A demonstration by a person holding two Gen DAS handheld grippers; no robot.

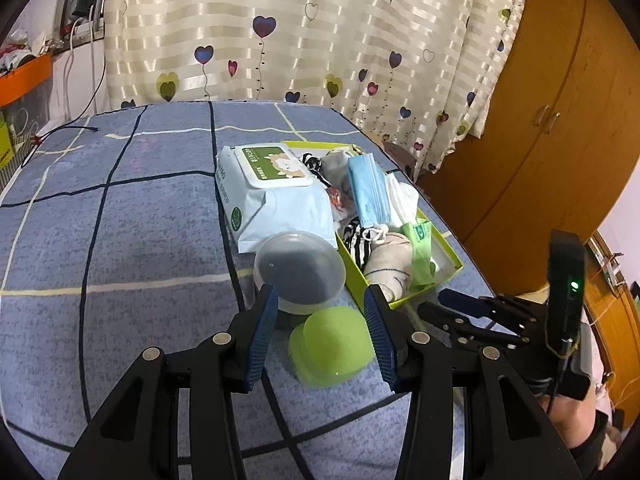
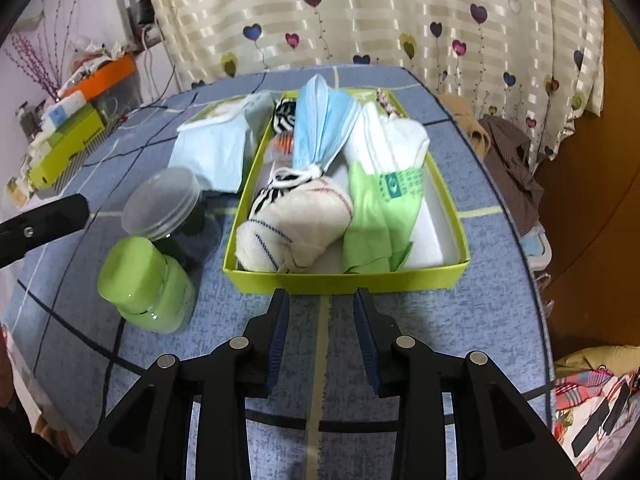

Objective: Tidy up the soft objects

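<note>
A lime-green box on the blue checked tablecloth holds soft things: blue face masks, a rolled white sock, a green tissue pack and white cloth. My right gripper hovers just before the box's near rim, open, nothing between its fingers. A wet-wipes pack lies left of the box. My left gripper is open. A clear jar and a green jar show in its gap, untouched by the pads. The box sits to its right.
A heart-print curtain hangs behind the table, and a wooden wardrobe stands to the right. Brown clothes lie off the table's right edge. Green and orange boxes crowd the far left. A black cable crosses the back corner.
</note>
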